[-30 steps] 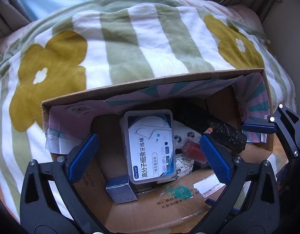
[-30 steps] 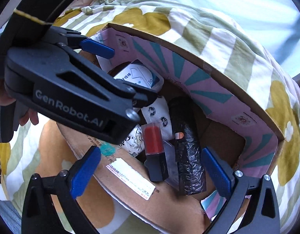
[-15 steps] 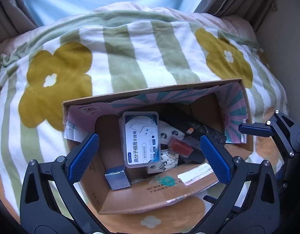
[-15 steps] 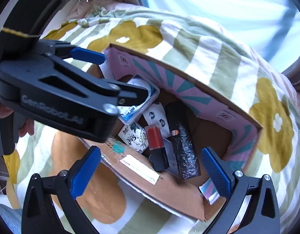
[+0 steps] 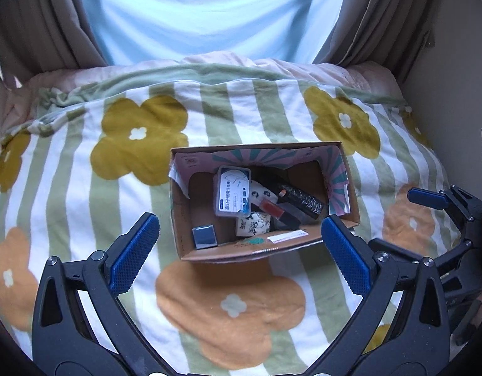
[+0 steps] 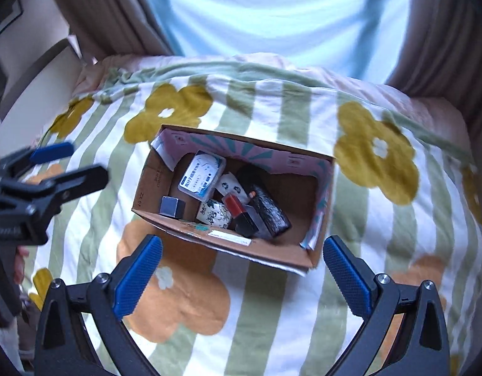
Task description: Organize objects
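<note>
Both grippers have pulled well back from the cardboard box (image 5: 209, 252), left gripper (image 5: 241, 250) and right gripper (image 6: 242, 277) spread wide, holding nothing. On the flowered blanket (image 5: 68, 188), the box holds a floss-pick case (image 5: 233, 194), red lipstick (image 5: 273, 209) and black bundle (image 5: 300, 200).

A cardboard box (image 5: 209, 252) sits on the blanket (image 5: 84, 188) of a bed, with curtains (image 5: 53, 15) behind. Inside it, a floss-pick case (image 5: 233, 192) leans at the back left, a small cube (image 5: 204, 236) lies in front of it, and a wrapped roll (image 5: 300, 199) lies to the right, beside a lipstick (image 5: 273, 210)
</note>
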Available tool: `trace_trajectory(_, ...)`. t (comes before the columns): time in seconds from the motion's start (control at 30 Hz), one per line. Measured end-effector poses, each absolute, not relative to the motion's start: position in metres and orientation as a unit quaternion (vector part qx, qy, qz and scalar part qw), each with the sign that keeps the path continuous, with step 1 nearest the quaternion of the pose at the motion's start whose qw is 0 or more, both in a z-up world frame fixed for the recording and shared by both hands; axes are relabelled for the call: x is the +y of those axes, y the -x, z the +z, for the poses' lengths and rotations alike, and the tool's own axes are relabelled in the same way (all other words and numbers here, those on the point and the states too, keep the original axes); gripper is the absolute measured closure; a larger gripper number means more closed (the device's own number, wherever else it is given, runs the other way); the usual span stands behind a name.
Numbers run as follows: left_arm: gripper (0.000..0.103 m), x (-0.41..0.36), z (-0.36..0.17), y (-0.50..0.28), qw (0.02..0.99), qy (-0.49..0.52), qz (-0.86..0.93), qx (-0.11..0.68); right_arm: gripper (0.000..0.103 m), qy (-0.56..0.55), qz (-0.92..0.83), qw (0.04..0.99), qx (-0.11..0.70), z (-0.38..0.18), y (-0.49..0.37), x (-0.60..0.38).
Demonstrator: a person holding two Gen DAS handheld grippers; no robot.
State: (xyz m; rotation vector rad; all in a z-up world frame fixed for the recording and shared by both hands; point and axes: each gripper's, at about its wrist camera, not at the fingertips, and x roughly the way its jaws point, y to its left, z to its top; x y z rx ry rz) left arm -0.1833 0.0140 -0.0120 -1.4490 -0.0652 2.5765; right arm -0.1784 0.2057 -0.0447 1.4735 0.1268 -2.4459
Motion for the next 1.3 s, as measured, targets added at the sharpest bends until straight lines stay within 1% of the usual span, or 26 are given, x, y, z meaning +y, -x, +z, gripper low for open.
trace_trajectory(0.17, 0.000, 0.006, 0.001, 0.135, 0.069, 0.481, 0.874, -0.028, 0.000, -0.503, -0.857, 0.103, 0.034, -0.029, 0.147, 0.212)
trace_trajectory(0.27, 0.000, 0.006, 0.002, 0.110, 0.057, 0.481, 0.875, -0.021, 0.000, -0.510, -0.855, 0.085, 0.030, -0.030, 0.130, 0.215)
trace_trajectory(0.4, 0.000, 0.000, -0.001, 0.089, 0.039, 0.483, 0.874, -0.039, 0.000, -0.517, -0.853, 0.064, 0.021, -0.034, 0.115, 0.219)
trace_trajectory(0.67, 0.000, 0.006, 0.000, 0.085, 0.043, 0.483, 0.874, -0.037, 0.000, -0.511, -0.858, 0.043, 0.019, -0.028, 0.109, 0.221)
trace_trajectory(1.3, 0.000, 0.009, 0.009, 0.083, 0.041, 0.477, 0.877, -0.045, 0.000, -0.504, -0.863, 0.037, 0.018, -0.018, 0.110, 0.224)
